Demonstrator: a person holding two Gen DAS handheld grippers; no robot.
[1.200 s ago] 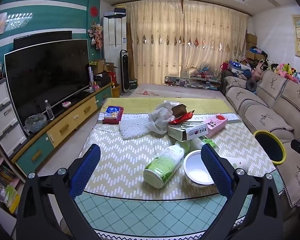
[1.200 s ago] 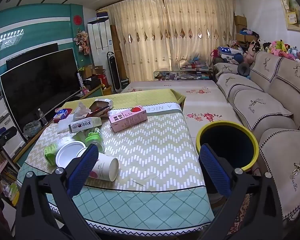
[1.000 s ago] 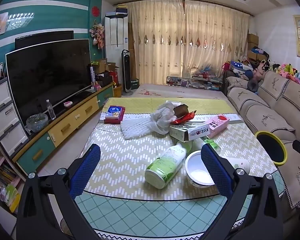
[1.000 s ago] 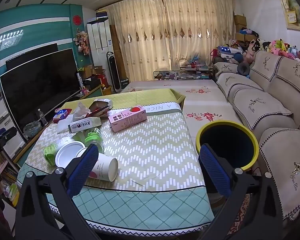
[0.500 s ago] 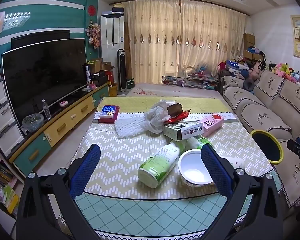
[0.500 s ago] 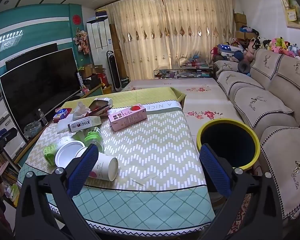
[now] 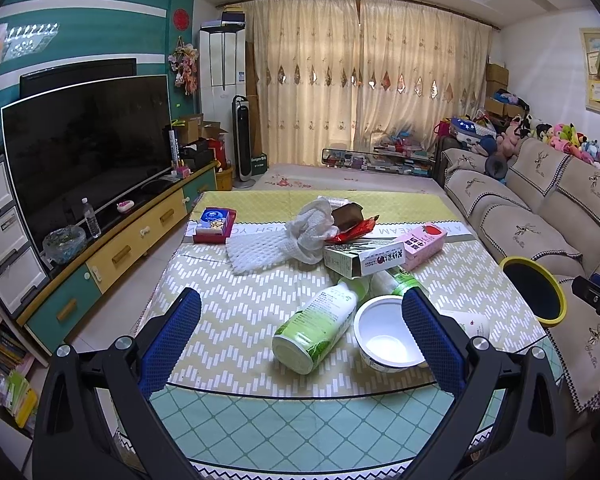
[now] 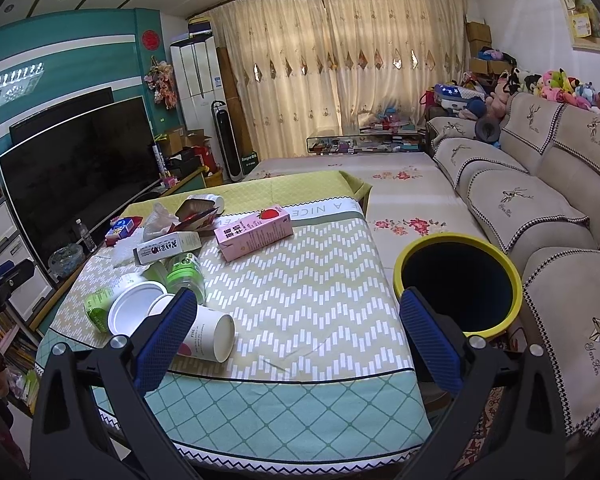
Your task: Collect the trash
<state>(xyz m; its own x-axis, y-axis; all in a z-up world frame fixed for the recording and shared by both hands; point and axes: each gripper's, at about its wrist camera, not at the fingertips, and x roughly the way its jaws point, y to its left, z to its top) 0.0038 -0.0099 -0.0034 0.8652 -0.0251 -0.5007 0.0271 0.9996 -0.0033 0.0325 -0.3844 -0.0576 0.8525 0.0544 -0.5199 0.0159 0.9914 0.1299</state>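
Trash lies on the cloth-covered table: a green bottle on its side, a white bowl, a green-and-white carton, a pink strawberry milk carton, white foam netting and red wrappers. A paper cup lies near the table's front edge. A yellow-rimmed dark bin stands on the floor right of the table. My left gripper is open and empty above the near edge, in front of the bottle. My right gripper is open and empty between cup and bin.
A red-and-blue box lies at the table's far left. A TV on a low cabinet lines the left wall. A beige sofa runs along the right, close to the bin.
Both grippers have only drifted slightly; the left view has shifted a little sideways. Nothing on the table has moved and both stay open.
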